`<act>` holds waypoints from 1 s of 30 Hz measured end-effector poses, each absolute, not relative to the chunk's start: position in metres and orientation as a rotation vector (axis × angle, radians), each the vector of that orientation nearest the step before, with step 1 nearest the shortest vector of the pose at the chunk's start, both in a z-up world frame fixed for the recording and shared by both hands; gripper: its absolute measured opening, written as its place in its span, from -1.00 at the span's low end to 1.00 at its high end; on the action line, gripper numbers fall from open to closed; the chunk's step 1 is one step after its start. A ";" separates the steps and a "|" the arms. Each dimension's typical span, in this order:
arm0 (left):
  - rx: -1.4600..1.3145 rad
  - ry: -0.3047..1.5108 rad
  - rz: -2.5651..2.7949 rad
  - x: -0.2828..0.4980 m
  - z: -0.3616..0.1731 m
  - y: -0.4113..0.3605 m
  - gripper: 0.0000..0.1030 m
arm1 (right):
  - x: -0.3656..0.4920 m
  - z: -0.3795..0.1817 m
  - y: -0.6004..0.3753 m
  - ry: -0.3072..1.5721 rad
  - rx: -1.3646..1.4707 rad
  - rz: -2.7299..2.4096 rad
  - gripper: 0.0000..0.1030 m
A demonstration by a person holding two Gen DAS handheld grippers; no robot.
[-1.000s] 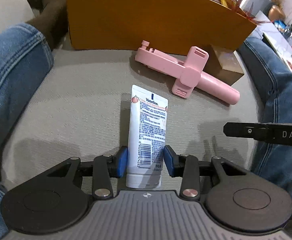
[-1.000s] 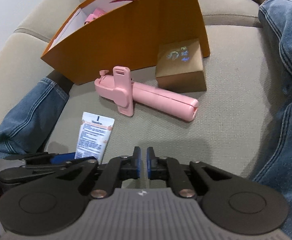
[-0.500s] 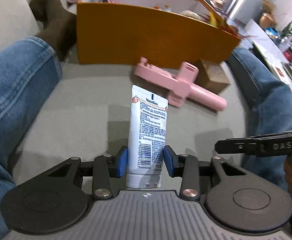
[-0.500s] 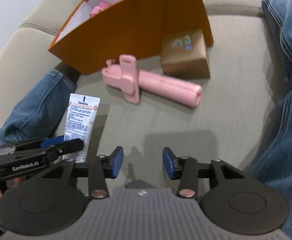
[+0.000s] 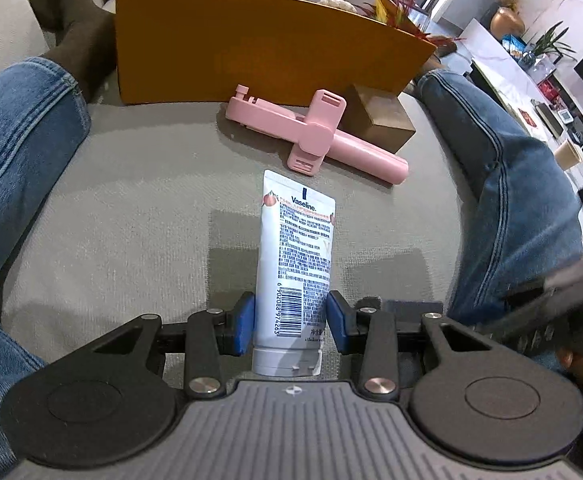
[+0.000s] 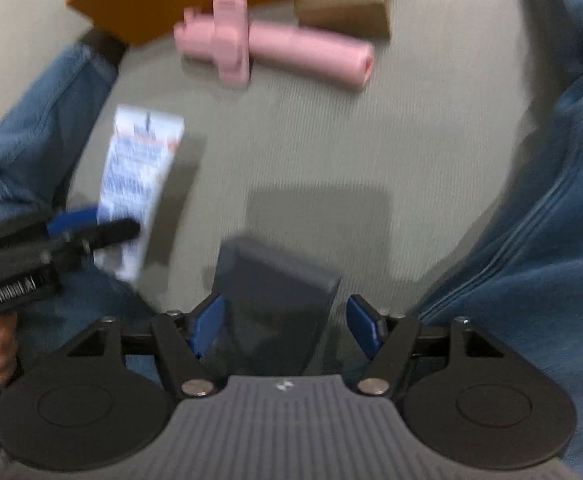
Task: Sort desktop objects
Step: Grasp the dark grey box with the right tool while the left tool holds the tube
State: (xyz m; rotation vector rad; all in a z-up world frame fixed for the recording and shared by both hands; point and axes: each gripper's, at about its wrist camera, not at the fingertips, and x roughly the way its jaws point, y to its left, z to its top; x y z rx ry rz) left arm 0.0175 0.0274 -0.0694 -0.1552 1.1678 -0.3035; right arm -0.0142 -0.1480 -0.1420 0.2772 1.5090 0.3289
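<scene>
Left tongs [image 5: 290, 322] are pinching the tube [image 5: 296, 258] low down near the cap, same hold as a second ago, but the tube's now off the couch [image 5: 131, 216] and hanging in the air, with its shadow on the fabric below. So the pick looks done, and I'd guess the next stop is the orange box [image 5: 251, 60] behind it. The bigger change is on the right: those tongs [image 6: 285, 326] were pressed together a second ago, spread half a second ago, and now they're wide apart with a dark grey block [image 6: 269, 296] sitting between them. It's blurry, the whole right view is smeared from motion, so I can't tell what the block is or whether the pads touch it; there looks to be a gap on the right side. My read is that both hands are working at once, one item each. The pink selfie stick [image 5: 311, 136] and the brown carton [image 5: 383, 120] haven't been touched and are lying right in front of the box, the carton just behind the stick. Writing: the tube says "Vaseline." on top, with dense blue fine print I can't read, plus a barcode, 6 902088 974263 as far as I can tell. The left tool's side reads something like "GenRobot.AI", blurred. The carton has a shiny print on top that's unreadable.
</scene>
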 end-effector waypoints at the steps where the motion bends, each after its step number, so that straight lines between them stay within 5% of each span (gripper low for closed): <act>1: -0.159 1.167 -0.305 0.017 -0.070 0.028 -0.15 | -0.016 -0.145 -0.143 1.527 0.254 0.342 0.35; 6: -0.161 1.168 -0.311 0.016 -0.070 0.028 -0.15 | -0.026 -0.162 -0.109 1.574 0.101 0.413 0.34; 13: -0.192 1.148 -0.237 0.025 -0.072 0.033 -0.15 | -0.006 -0.144 -0.100 1.378 0.026 0.346 0.22; 25: -0.225 1.135 -0.173 0.052 -0.075 0.031 -0.15 | 0.019 -0.140 -0.154 1.221 0.416 0.396 0.47; 30: -0.188 1.153 -0.197 0.056 -0.081 0.015 -0.15 | 0.041 -0.158 -0.152 1.242 0.499 0.353 0.41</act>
